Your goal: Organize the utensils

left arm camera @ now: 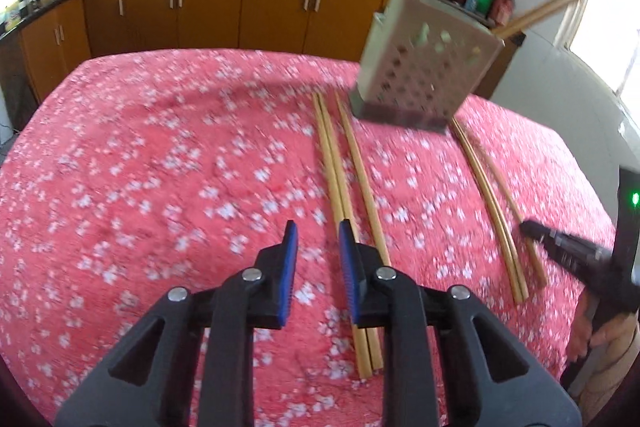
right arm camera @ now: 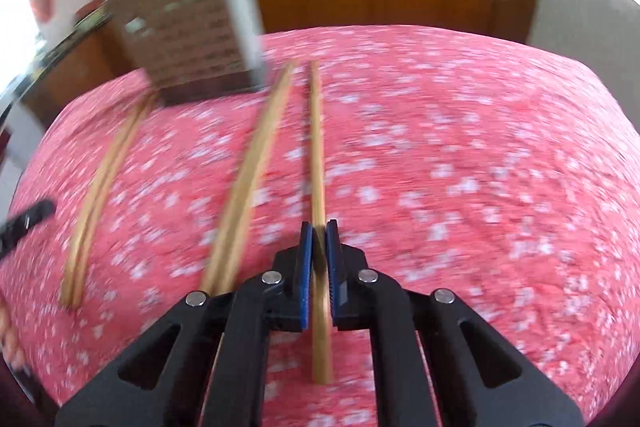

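Left wrist view: the left hand-held gripper (left arm camera: 318, 243) hangs low over the near part of the table (left arm camera: 160, 155), which is covered in a red floral cloth. Its blue pads stand apart with nothing between them, so it is released. Just beside its right finger lie three chopsticks (left arm camera: 340, 183), a touching pair and a single one, running from the near edge toward the far edge. A perforated metal utensil holder (left arm camera: 424, 67) stands near the far right edge, with chopsticks standing in it and a wooden handle sticking out at its right. A second group of chopsticks (left arm camera: 492, 203) lies further right; the right hand-held gripper (left arm camera: 532, 229) has its tip at one of them.

Right wrist view: blurred by motion. The right hand-held gripper (right arm camera: 319, 239) is clenched on a single chopstick (right arm camera: 317, 155), which passes between its blue pads and points toward the far edge. A pair of chopsticks (right arm camera: 252, 171) lies just left of it, another pair (right arm camera: 104, 179) further left. The utensil holder (right arm camera: 192, 31) stands at the far left corner.
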Motion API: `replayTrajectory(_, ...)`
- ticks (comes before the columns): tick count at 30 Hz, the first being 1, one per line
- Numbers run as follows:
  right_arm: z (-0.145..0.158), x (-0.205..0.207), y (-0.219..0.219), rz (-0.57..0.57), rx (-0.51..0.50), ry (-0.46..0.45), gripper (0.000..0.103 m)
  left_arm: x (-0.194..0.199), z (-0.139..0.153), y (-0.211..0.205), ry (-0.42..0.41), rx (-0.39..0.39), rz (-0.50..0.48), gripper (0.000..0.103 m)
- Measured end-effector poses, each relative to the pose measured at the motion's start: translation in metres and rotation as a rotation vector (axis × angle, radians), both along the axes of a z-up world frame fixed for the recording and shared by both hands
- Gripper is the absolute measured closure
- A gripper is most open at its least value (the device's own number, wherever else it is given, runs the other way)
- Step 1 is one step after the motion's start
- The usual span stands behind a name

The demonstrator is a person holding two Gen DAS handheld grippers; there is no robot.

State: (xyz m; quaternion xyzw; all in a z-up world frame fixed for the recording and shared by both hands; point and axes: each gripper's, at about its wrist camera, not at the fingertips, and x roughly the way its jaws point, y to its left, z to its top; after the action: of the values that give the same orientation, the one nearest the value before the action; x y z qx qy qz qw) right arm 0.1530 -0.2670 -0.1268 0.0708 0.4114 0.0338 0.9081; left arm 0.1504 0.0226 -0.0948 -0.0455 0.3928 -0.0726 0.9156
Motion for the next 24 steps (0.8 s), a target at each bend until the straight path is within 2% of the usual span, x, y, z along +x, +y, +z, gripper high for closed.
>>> replayTrajectory(2,-0.001,0.001,-0.011,-0.039,0.021,0.002,0.095,0.004,-0.005,-0.007,0.018,0.003,-0.015,0.085)
replayTrajectory(7,-0.003,-0.001,-0.014,-0.032,0.008,-0.009,0.095,0.009,-0.017,-0.020,0.052,0.043,-0.040,0.089)
replayTrajectory(15,-0.001,-0.013,-0.006,0.005,-0.004,-0.022,0.095,0.008,-0.021,-0.036,0.042,0.130,-0.044,0.091)
replayTrajectory(20,-0.001,-0.007,-0.004,0.009,-0.033,-0.031,0.094,0.025,-0.018,-0.016,0.044,0.141,0.049,0.094)
replayTrajectory(24,-0.001,0.007,-0.020,-0.051,-0.043,-0.038,0.095,0.041,-0.013,0.016,0.048,0.134,0.147,0.094)
